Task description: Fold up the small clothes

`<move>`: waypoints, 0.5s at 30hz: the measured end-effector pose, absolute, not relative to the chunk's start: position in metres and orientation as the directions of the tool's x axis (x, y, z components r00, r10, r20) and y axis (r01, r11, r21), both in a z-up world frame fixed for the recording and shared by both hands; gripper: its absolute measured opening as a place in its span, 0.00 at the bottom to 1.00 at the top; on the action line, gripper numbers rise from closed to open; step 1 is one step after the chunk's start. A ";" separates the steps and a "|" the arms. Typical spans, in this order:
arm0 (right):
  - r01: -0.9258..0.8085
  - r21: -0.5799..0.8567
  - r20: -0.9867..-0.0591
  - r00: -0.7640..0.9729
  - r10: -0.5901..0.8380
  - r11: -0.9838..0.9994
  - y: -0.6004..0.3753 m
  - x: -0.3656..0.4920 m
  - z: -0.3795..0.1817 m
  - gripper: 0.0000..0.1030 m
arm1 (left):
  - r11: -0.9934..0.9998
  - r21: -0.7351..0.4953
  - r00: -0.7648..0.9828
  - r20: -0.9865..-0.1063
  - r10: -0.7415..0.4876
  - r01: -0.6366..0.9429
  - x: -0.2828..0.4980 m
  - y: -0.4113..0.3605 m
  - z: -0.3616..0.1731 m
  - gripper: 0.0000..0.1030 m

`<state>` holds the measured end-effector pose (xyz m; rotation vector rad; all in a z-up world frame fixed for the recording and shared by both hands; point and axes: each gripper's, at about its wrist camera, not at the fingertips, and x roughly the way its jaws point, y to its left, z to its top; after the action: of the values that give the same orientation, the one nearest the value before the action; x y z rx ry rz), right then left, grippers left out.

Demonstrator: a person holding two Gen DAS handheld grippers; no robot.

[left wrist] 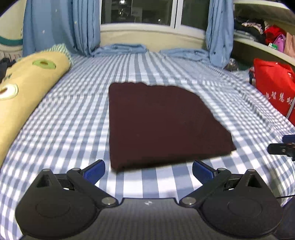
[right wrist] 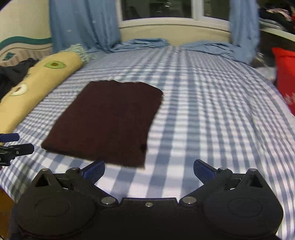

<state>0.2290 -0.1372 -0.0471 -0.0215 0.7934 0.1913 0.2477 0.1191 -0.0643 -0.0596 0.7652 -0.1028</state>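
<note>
From the left wrist, a red bag (left wrist: 272, 86) at the bed's right edge bears white characters too blurred to read; the dark maroon cloth (left wrist: 156, 123) lies folded flat on the checked sheet (left wrist: 64, 129), just ahead of the left gripper (left wrist: 148, 170), whose jaws gape wide, holding nothing. From the right wrist, the same cloth (right wrist: 110, 121) lies ahead and left of the right gripper (right wrist: 149, 170), tilted downward, spread fully, empty.

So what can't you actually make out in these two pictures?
- Layers inside the dark folded garment: hidden by its top face, both views.
- Red bag print: cut off by the left view's edge.
- Shelf clutter: too small, blurred.
- Outside the window: dark.
</note>
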 end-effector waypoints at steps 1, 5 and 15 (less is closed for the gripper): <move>-0.162 0.050 -0.713 0.685 0.148 0.986 -0.136 0.221 -0.047 0.99 | 0.992 -0.101 0.707 -0.697 -0.121 0.070 0.246 0.120 -0.067 0.99; -0.161 0.070 -0.738 0.656 0.160 0.984 -0.130 0.201 -0.046 0.99 | 0.995 -0.089 0.691 -0.717 -0.095 0.045 0.237 0.125 -0.071 0.99; -0.209 0.082 -0.745 0.636 0.199 0.974 -0.106 0.184 -0.038 0.99 | 1.000 -0.016 0.704 -0.710 -0.028 0.024 0.221 0.130 -0.055 0.99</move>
<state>0.1836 -0.1055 -0.0384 -0.0121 0.8498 0.2332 0.2212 0.1298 -0.0550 -0.0053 0.7895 -0.0292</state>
